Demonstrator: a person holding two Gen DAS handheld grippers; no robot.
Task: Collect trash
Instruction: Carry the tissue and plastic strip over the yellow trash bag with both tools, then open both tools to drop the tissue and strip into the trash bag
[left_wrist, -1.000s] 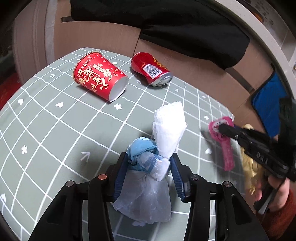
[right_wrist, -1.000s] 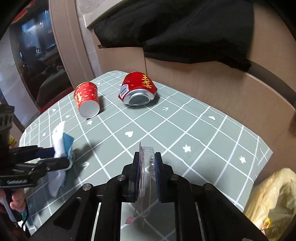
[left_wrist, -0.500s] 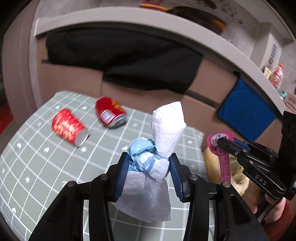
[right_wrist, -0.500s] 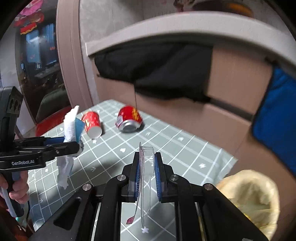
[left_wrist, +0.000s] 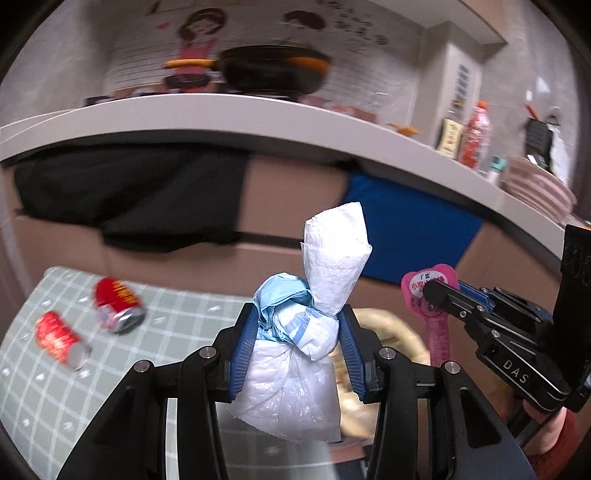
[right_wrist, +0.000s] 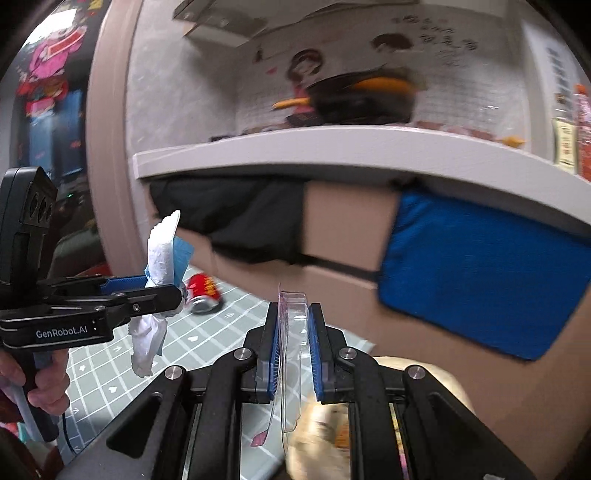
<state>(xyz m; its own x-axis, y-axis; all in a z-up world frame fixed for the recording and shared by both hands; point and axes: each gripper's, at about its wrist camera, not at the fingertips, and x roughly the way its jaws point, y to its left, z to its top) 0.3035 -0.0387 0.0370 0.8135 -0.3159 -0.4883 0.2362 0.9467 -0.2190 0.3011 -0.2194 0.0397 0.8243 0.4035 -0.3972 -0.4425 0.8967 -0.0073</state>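
My left gripper is shut on a crumpled bundle of white and light-blue tissue, held up above the table; from the right wrist view the same bundle hangs at the left. My right gripper is shut on a clear plastic blister pack with a pink card back. A red can and a red paper cup lie on their sides on the green checked tablecloth. A yellowish trash bag sits low beyond the table's right edge.
A cabinet front behind the table carries a black cloth and a blue cloth. A white counter above holds a dark pan and bottles. A hand grips the left tool's handle.
Both grippers have risen and swung right with their loads still held. The table, can and cup have dropped to the lower left; the counter and the yellowish bag have come into view.
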